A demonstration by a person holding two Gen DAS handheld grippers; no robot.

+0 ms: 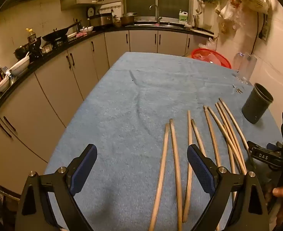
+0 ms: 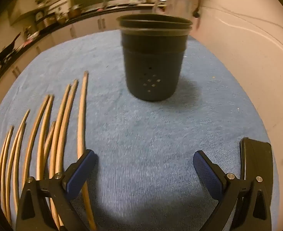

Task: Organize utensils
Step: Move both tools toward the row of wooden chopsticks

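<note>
Hovering wide open and empty: the left gripper (image 1: 142, 165), jaws spread to their full reach above the blue towel (image 1: 122, 100), nothing between the pads. Directly under and just ahead of it lie the nearest chopsticks (image 1: 175, 163), a loose pair running away from the claw, with one more stick passing beside its right finger; further to its right the rest fan out in a rough row, some crossing one another. Beyond that row, well off to the right and ahead, stands the dark perforated holder (image 1: 257, 105), upright, mouth open. The right gripper (image 2: 144, 170) is likewise fully spread and holds nothing; the holder (image 2: 154, 57) stands straight ahead of it on the towel (image 2: 151, 127), and the chopsticks (image 2: 60, 127) lie to its left, the outermost stick running under its left finger. Judged step: first pickup, none yet in the holder as far as can be seen. To do it well, lower the claw across a stick rather than along it, take one stick or a neat pair near mid-length, avoid the crossed ones first, and close firmly, since the soft pile lets thin sticks roll.
</note>
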